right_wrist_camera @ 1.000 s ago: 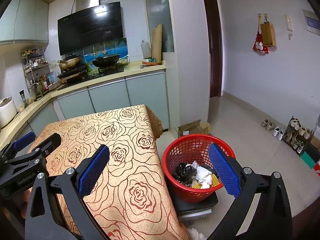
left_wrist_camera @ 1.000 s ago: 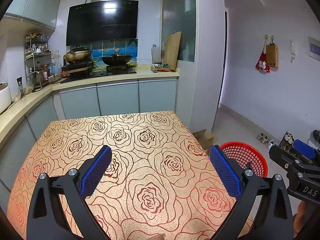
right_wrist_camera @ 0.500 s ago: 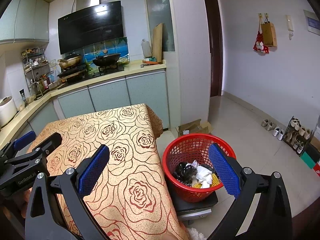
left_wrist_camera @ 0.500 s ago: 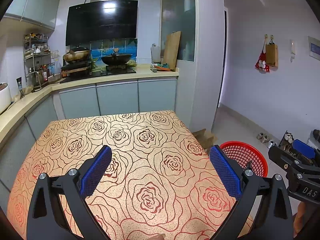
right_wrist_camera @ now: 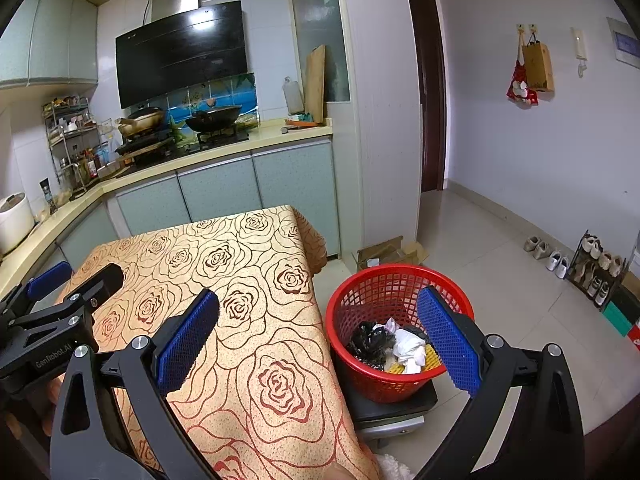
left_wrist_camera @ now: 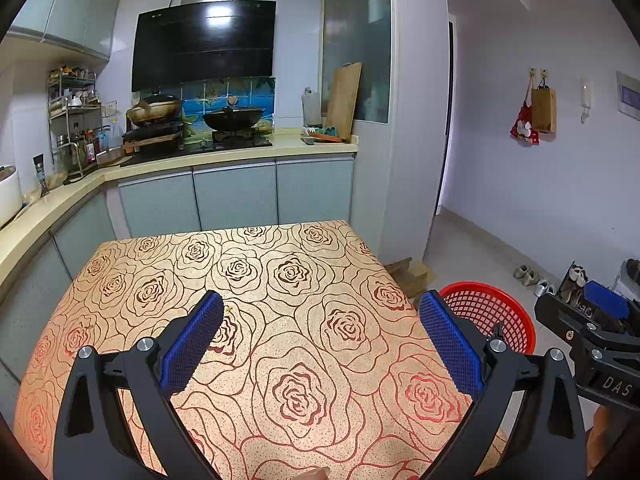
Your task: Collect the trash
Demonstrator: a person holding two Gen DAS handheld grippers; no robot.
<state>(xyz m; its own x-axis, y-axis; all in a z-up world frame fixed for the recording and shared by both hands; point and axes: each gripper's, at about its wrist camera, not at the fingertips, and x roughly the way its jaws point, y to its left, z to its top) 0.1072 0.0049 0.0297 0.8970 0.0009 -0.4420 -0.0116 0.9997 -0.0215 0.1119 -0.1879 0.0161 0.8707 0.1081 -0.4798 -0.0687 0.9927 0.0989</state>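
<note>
Both my left gripper (left_wrist_camera: 320,336) and right gripper (right_wrist_camera: 318,332) gape wide, empty. Tablecloth (left_wrist_camera: 256,280) looks bare; trash (right_wrist_camera: 394,346) sits in red basket (right_wrist_camera: 372,284). Probably nearly finished.

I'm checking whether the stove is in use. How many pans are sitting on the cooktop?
2. A lidded golden pan sits on the left side of the cooktop, raised on a stand; a dark wok sits on the right burner. Nothing else seems hidden there.
</note>
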